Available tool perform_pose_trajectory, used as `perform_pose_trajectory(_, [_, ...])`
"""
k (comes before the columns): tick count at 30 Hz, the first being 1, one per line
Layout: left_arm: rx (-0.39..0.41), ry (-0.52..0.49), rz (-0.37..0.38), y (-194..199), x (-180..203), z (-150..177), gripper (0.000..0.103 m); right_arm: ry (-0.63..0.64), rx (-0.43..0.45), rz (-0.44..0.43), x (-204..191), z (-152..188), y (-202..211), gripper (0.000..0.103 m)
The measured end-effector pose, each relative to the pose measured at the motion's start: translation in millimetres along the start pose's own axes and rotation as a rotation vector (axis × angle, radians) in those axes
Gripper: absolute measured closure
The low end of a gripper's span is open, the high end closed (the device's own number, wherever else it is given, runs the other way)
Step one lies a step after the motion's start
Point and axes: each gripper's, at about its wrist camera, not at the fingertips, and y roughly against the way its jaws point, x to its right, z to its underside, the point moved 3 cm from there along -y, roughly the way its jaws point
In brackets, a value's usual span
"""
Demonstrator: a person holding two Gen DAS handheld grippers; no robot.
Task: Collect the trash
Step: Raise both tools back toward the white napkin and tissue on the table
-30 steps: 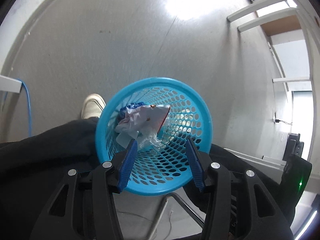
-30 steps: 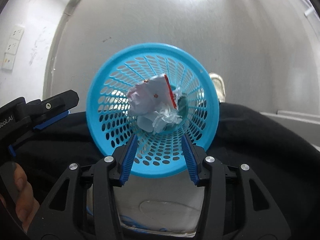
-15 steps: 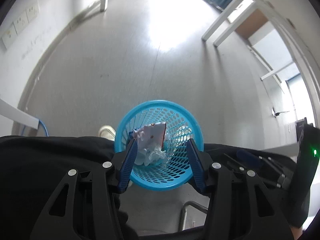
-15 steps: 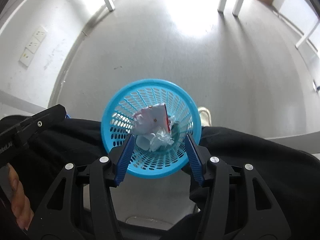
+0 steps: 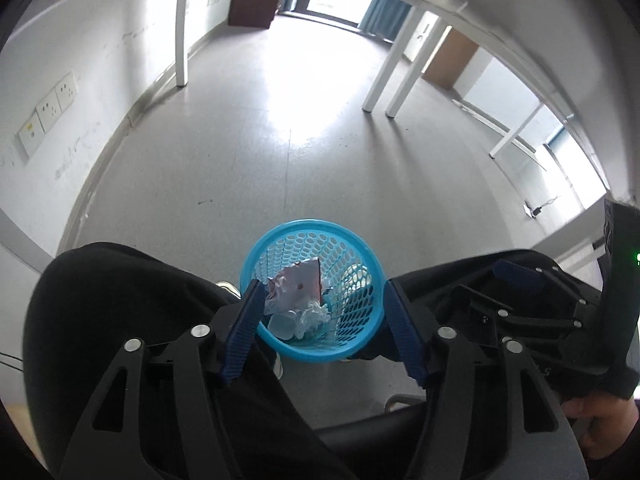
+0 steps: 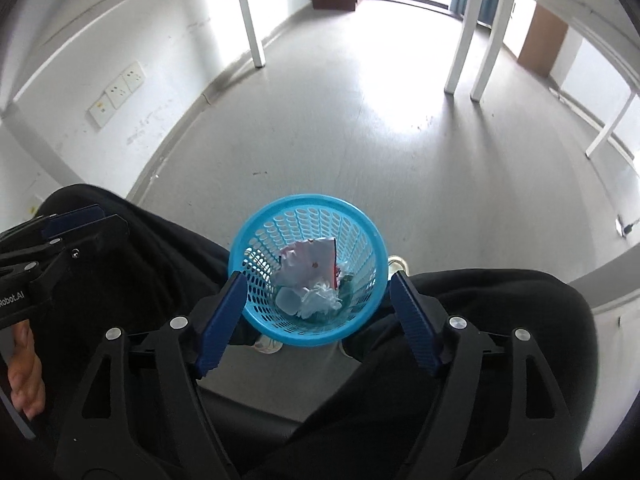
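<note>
Grey vinyl floor point(image 5: 248, 168) across most of both frames, bright with glare at top centre, white table legs point(image 6: 250, 12) rising toward the upper edge, wall sockets point(image 6: 116, 98) at the left. Low in the centre of each view, between 2 black-trousered legs point(image 6: 132, 264), sits a round turquoise perforated plastic waste basket point(image 5: 352, 248), upright on the floor and seen from above. Probably kept there between the feet so that collected scraps can be dropped straight down. Inside it already: a crumpled white wrapper with a red edge point(image 6: 310, 262), a wad of white tissue point(image 6: 322, 298) and a small pale translucent cup point(image 6: 289, 300), heaped toward the lower left of the bowl.

Left gripper point(image 5: 322, 332) spread wide and empty, jaws having just been opening, nothing between them; blue ribbed pads point(image 5: 244, 332) merely frame the basket, which lies well below, not touched. Right gripper point(image 6: 316, 320) likewise released, jaws having just been widening, nothing held, pads apart on either side of the basket's outline. Both tools point steeply down over the bin. Judged from this: trash delivered, nothing left in either grip, task near its end or ready for another piece.
</note>
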Motion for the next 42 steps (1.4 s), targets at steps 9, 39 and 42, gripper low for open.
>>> perform_pose_trajectory(9, [0.178,-0.198,0.006,70,35,32,0.020,-0.006,0.088,-0.035,1,23,66,0.025])
perform_pose_trajectory(39, [0.413,-0.245,0.033,197,87,-55,0.006,-0.029,0.529,-0.056,30,-38,263,0.009])
perform_pose_trajectory(42, [0.404,-0.239,0.023,192,85,-74,0.006,-0.041,0.529,-0.056,41,-61,262,0.009])
